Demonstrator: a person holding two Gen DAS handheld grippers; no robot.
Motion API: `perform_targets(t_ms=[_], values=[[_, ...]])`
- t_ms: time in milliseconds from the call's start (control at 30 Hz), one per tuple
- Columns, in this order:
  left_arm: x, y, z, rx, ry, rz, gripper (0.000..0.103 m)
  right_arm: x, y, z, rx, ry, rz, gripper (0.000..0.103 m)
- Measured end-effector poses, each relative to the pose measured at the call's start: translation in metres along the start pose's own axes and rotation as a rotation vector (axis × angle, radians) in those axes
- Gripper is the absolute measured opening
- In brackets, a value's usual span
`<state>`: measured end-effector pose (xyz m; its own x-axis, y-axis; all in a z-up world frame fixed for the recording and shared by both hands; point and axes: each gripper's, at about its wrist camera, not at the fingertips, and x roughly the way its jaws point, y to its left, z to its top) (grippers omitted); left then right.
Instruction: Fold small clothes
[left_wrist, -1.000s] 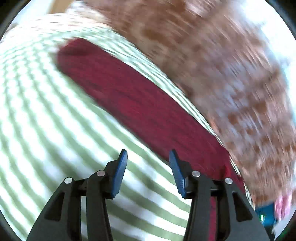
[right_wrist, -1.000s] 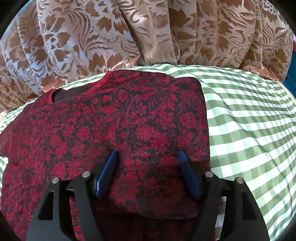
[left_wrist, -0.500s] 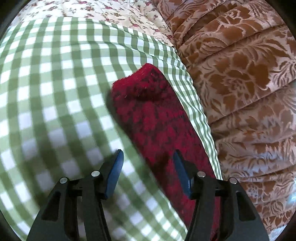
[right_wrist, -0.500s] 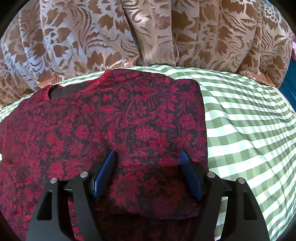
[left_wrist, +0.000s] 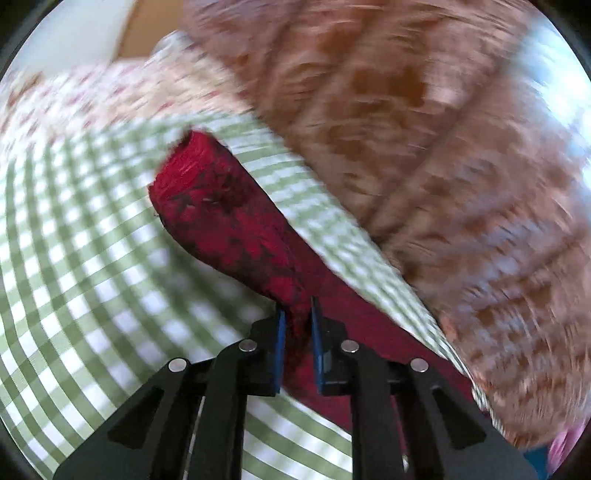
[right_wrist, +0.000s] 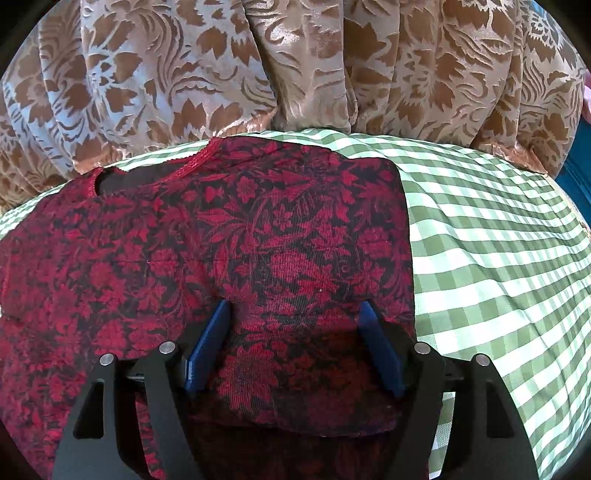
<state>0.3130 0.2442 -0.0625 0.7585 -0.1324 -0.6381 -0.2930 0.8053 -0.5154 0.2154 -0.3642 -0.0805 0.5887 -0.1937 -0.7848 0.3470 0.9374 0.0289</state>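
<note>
Pinching red floral shirt (left_wrist: 236, 229) sleeve, left gripper (left_wrist: 297, 321) clamped tight; right gripper (right_wrist: 295, 314) jaws apart over shirt on green checked cloth (right_wrist: 498, 258).

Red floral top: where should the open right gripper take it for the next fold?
Judging from the right wrist view, grip the red floral top at its straight folded right edge, coming from the bare checked cloth side; that edge lies flat and unobstructed.
</note>
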Motion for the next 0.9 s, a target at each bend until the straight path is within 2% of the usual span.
perform_targets(t_ms=[100,167,267,367,600,633,700,833,900], values=[[-0.021,-0.058,-0.021,0.169,-0.022,-0.08,0.011,0.0,0.0,0.0,-0.001,0.0,0.001,0.072],[-0.029,-0.087,-0.038,0.244,-0.019,-0.121,0.011,0.0,-0.001,0.001,-0.001,0.0,0.004,0.072],[-0.033,-0.129,-0.071,0.347,0.033,-0.197,0.011,0.0,-0.001,0.001,0.002,-0.001,0.009,0.072],[-0.031,-0.158,-0.106,0.401,0.107,-0.271,0.011,0.0,-0.003,0.001,0.009,-0.003,0.015,0.072],[-0.009,-0.22,-0.181,0.511,0.254,-0.328,0.012,0.0,-0.003,0.001,0.013,-0.004,0.018,0.072],[-0.006,-0.229,-0.193,0.547,0.274,-0.32,0.014,0.0,-0.003,0.0,0.013,-0.004,0.018,0.072],[-0.001,-0.241,-0.216,0.617,0.297,-0.28,0.028,-0.001,-0.004,0.0,0.016,-0.005,0.02,0.072],[-0.003,-0.246,-0.237,0.706,0.29,-0.224,0.036,-0.002,-0.004,-0.002,0.029,-0.006,0.029,0.072],[-0.008,-0.241,-0.237,0.7,0.307,-0.241,0.055,-0.002,-0.004,-0.002,0.031,-0.004,0.029,0.073]])
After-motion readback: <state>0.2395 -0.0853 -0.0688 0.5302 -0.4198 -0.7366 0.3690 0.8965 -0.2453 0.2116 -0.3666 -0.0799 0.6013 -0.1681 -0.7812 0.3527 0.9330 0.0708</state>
